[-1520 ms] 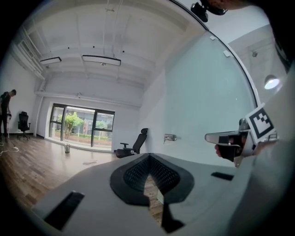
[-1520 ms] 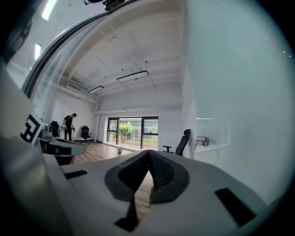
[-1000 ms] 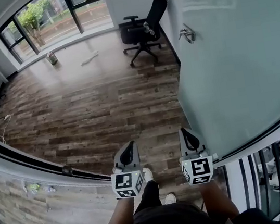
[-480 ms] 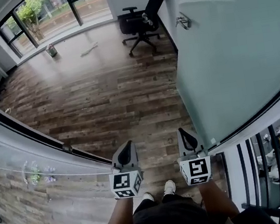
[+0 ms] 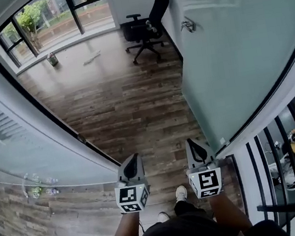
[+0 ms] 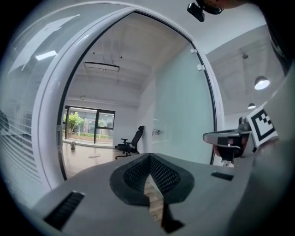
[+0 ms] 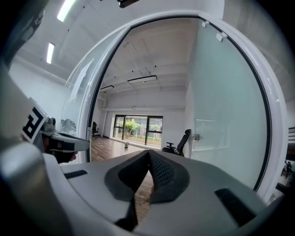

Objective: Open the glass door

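**A:** What is the largest thing here?

**B:** The glass door (image 5: 238,61). It is a flat, frosted, pale green pane with a dark edge, and it stands swung open on the right of the doorway. Next comes the floor (image 5: 123,107), laid in streaky brown wood planks.

**A:** And on the left?

**B:** A smooth glass wall (image 5: 26,156), and further in a black office chair (image 5: 144,26).

**A:** What about the tools?

**B:** The left hand-held gripper (image 5: 134,164) and right hand-held gripper (image 5: 197,148) have grey shells and ribbed black pads. Both are clenched on nothing, side by side. The smallest thing is the metal door handle (image 5: 187,25).
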A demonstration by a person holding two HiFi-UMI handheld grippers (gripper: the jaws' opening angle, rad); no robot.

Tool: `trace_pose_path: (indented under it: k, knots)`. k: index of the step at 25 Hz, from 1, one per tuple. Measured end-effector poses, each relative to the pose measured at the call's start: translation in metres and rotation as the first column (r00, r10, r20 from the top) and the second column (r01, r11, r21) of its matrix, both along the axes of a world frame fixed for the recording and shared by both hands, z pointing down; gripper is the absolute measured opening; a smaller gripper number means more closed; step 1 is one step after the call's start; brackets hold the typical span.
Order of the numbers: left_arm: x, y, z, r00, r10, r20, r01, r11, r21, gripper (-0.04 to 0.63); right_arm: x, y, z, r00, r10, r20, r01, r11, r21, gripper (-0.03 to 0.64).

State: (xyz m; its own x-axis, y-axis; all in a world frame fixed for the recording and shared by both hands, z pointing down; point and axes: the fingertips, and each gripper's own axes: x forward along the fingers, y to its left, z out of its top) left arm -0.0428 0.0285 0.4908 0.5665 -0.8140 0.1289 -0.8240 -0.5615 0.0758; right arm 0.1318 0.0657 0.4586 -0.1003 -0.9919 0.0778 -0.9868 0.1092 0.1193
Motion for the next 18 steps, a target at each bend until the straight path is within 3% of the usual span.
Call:
trace_pose_path:
  k: [10, 18]
  knots:
    - [-0.028, 0.08, -0.018, 1.0, 0.014, -0.009, -0.014, 1.0, 0.027, 0.003, -0.035, 0.085, -0.006, 1.0, -0.001, -0.005, 0.001, 1.0, -0.002, 0.015]
    - [-0.004, 0.163, -0.031, 0.998, -0.058, -0.014, 0.058, 0.996, 0.063, 0.003, -0.005, 0.162, -0.02, 1.0, -0.018, -0.011, 0.019, 0.999, 0.035, 0.015]
